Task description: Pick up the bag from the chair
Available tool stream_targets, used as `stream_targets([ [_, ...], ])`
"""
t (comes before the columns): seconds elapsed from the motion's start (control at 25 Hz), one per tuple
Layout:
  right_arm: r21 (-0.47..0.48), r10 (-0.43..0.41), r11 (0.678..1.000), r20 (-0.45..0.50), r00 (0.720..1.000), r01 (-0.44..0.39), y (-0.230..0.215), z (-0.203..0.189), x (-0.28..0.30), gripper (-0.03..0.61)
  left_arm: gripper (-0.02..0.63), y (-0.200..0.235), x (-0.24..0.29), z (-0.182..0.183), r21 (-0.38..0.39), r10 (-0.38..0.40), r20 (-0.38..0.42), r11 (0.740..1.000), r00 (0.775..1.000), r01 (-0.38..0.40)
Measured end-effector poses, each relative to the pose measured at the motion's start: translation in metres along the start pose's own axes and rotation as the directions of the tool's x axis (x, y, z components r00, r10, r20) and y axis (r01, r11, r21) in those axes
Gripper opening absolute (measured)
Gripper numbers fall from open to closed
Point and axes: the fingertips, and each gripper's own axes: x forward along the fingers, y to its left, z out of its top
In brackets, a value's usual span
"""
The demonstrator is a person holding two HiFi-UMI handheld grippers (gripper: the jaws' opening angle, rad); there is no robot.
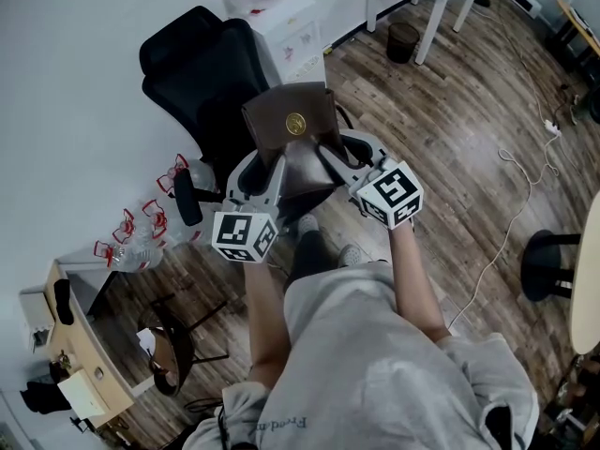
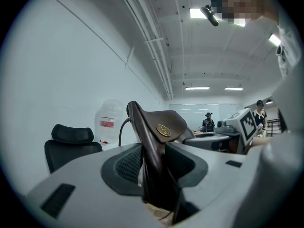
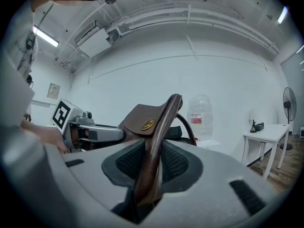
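The brown leather bag [image 1: 292,125] is held at the black office chair [image 1: 202,73], with the left claw [image 1: 267,172] and the right claw [image 1: 342,153] each clenched on one side of it.

No legible txt: shirt print [image 1: 286,425] blurred, jug label [image 2: 107,123] & emblem [image 1: 295,124] on bag [image 1: 270,120] too small to read

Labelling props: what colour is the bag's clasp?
Gold clasp on the brown bag; clearest in the left gripper view.

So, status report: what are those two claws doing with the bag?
Left gripper shut on brown bag. Right gripper likewise. Bag upright over black chair. Nothing blocking.
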Motion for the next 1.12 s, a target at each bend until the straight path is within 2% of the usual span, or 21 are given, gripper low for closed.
stream_targets([
  [0.4, -0.049, 0.012, 0.999, -0.017, 1.000, -0.013, 0.011, 0.003, 0.006, 0.117, 0.141, 0.006, -0.011, 0.003, 0.017, 0.021, -0.002, 1.000, 1.000, -0.021],
  [0.6, -0.034, 0.030, 0.999, 0.016, 0.999, -0.029, 0.020, 0.006, 0.010, 0.123, 0.133, 0.016, -0.020, 0.007, -0.058, 0.039, 0.045, 0.998, 0.998, -0.036],
  [1.12, -0.143, -0.002, 0.990, 0.018, 1.000, 0.004, 0.031, 0.012, 0.011, 0.112, 0.132, 0.018, -0.029, 0.007, -0.051, 0.040, 0.046, 0.998, 0.998, -0.038],
])
